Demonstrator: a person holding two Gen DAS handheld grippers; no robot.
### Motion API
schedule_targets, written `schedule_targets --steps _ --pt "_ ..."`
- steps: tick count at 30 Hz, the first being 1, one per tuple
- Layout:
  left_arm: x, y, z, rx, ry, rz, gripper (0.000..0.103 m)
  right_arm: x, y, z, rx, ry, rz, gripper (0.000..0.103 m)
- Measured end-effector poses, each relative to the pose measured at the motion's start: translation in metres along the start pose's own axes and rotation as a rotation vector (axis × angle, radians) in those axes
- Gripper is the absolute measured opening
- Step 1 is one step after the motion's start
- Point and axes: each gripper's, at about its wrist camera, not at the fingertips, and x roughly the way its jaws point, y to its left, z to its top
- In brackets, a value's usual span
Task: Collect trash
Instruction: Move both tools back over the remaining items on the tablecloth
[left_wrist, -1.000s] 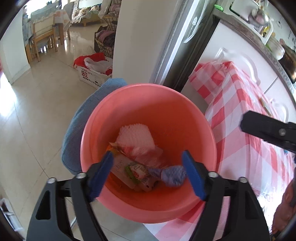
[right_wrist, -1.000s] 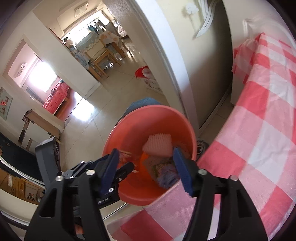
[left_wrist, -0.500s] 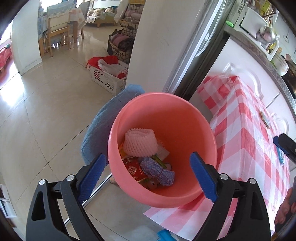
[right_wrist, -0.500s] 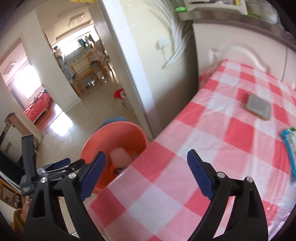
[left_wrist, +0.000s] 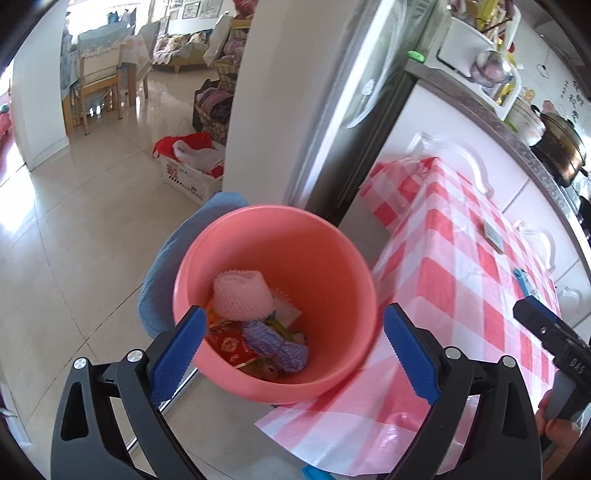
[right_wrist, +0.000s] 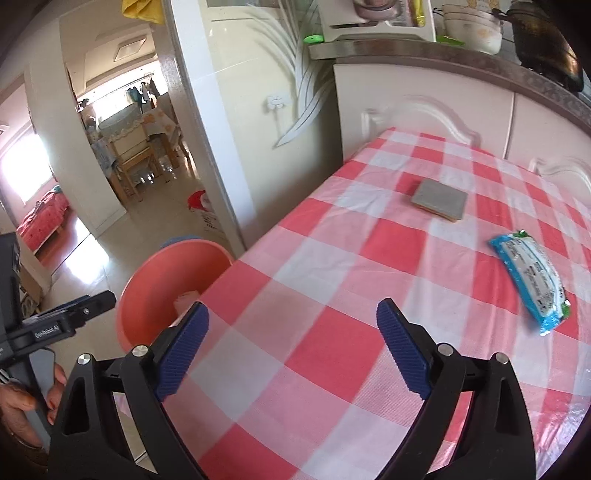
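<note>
On the left, the pink bucket (left_wrist: 275, 295) stands on the floor just beside the edge of the tabletop (right_wrist: 332, 295). It already holds trash: a pink foam net (left_wrist: 242, 293), a red packet (left_wrist: 231, 345), a purple net (left_wrist: 275, 341) and scraps beneath. The left gripper (left_wrist: 291, 349) hangs over the bucket, its jaws opening, nothing between them. The right gripper (right_wrist: 291, 349) points over the checked cloth, its jaws wide apart and empty. Further right, well apart from the bucket, a grey square pad (right_wrist: 439, 199) lies flat, and beyond it a blue and white wrapper (right_wrist: 530, 280). So part of the collecting looks done; the wrapper seems the likeliest piece left, and perhaps the pad, if that counts as trash.
</note>
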Motion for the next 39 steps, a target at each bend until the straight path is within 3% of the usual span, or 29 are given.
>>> schedule_targets --steps 7,21,39 --pt "-0.008 -0.025 -0.003 0.022 0.002 -0.059 0.096 -0.02 -0.015 -0.011 -0.001 -0.054 -0.07 0.093" --pt "-0.016 -0.086 -0.012 0.135 0.016 -0.074 0.096 -0.044 -0.037 -0.019 -0.031 -0.13 -0.145 0.094" --pt "-0.008 -0.14 -0.024 0.221 0.05 -0.07 0.096 -0.055 -0.097 -0.02 0.043 -0.168 -0.233 0.094"
